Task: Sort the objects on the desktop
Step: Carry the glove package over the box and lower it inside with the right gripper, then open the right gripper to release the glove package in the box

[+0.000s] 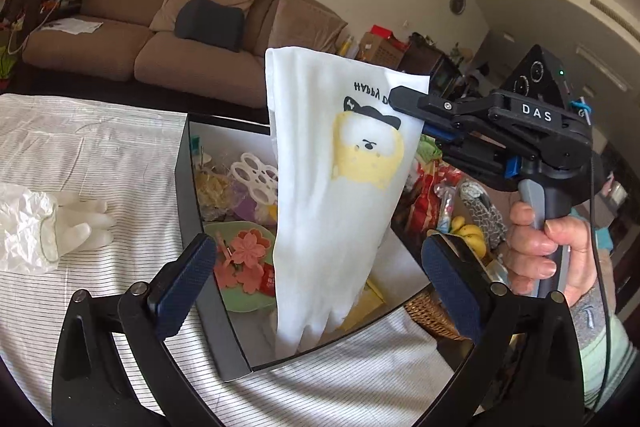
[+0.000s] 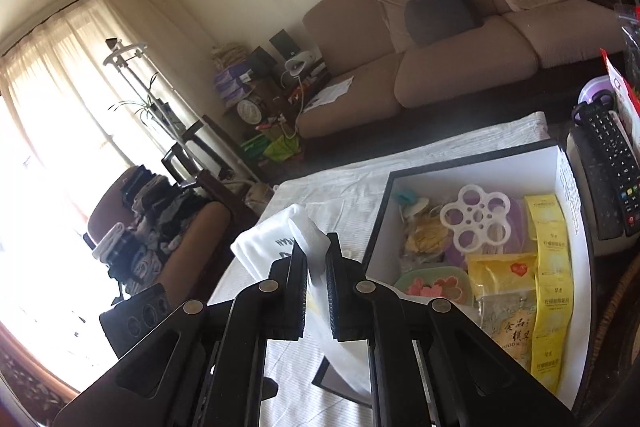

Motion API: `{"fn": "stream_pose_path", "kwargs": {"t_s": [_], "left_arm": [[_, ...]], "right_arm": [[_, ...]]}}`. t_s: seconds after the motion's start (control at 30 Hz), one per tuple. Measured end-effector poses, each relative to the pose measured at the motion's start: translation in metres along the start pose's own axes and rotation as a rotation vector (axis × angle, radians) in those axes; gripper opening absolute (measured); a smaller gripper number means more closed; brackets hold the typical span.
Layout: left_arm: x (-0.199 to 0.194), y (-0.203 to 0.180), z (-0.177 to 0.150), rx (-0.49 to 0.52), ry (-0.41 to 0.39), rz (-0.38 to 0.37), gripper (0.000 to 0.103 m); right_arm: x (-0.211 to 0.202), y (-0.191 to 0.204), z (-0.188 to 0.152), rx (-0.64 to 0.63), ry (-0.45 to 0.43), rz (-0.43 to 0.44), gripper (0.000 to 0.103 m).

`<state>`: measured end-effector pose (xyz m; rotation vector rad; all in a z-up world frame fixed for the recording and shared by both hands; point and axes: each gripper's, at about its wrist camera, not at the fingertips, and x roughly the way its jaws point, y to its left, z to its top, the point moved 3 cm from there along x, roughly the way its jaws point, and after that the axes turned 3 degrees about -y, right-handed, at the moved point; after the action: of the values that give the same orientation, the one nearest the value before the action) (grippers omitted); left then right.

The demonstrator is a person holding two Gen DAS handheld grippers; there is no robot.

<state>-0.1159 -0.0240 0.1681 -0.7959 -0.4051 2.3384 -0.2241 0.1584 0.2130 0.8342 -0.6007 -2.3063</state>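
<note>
A white rubber glove [image 1: 332,227] with a yellow cartoon print hangs fingers-down over the open black box [image 1: 188,195]. My right gripper [image 1: 404,103], held by a hand at the right, is shut on the glove's cuff. In the right wrist view the same gripper [image 2: 316,245] pinches the white glove [image 2: 272,239] just left of the box [image 2: 376,227]. My left gripper [image 1: 319,242] is open in the foreground, its blue pads either side of the hanging glove and apart from it. A second white glove [image 1: 76,227] lies on the striped cloth at the left.
The box holds a white ring holder [image 2: 476,219], a green dish with pink flowers [image 1: 244,255] and yellow packets [image 2: 548,267]. Remote controls [image 2: 612,155] lie right of the box. Bananas [image 1: 468,233] and a wicker basket [image 1: 432,311] sit beyond the table's right edge.
</note>
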Motion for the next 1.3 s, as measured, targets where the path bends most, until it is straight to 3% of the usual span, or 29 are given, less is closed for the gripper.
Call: {"fn": "stream_pose_path", "kwargs": {"t_s": [0.17,0.33,0.47,0.67,0.77,0.83,0.87,0.9,0.97,1.07,1.17,1.3], "left_arm": [[0.013,0.0,-0.01,0.0,0.045,0.016,0.103],[0.02,-0.007,-0.016,0.035,0.066,0.035,0.103],[0.022,-0.014,-0.019,0.078,0.073,0.054,0.103],[0.023,-0.013,-0.026,0.064,0.09,0.055,0.103],[0.024,-0.011,-0.023,0.057,0.092,0.054,0.103],[0.024,-0.01,-0.023,0.052,0.095,0.055,0.103],[0.024,-0.009,-0.023,0.053,0.097,0.055,0.103],[0.024,-0.009,-0.023,0.056,0.099,0.057,0.103],[0.024,-0.009,-0.023,0.057,0.102,0.06,0.103],[0.019,-0.003,-0.019,0.054,0.097,0.072,0.103],[0.006,0.013,-0.01,0.007,0.078,0.082,0.103],[-0.006,0.028,-0.002,-0.034,0.049,0.098,0.103]], "right_arm": [[0.018,-0.06,-0.005,0.184,0.026,-0.022,0.007],[0.057,-0.132,-0.009,0.296,0.09,-0.144,0.008],[0.077,-0.15,-0.002,0.248,0.091,-0.234,0.008],[0.097,-0.162,0.015,0.228,0.062,-0.308,0.01],[0.105,-0.167,0.024,0.186,0.061,-0.404,0.014],[0.11,-0.168,0.027,0.156,0.079,-0.45,0.018],[0.113,-0.169,0.029,0.143,0.093,-0.478,0.031],[0.114,-0.17,0.031,0.133,0.112,-0.518,0.055],[0.112,-0.167,0.033,0.109,0.135,-0.581,0.072],[0.101,-0.156,0.035,0.036,0.135,-0.643,0.072],[0.09,-0.143,0.028,0.004,0.147,-0.592,0.072],[0.092,-0.152,0.002,0.104,0.244,-0.584,0.071]]}}
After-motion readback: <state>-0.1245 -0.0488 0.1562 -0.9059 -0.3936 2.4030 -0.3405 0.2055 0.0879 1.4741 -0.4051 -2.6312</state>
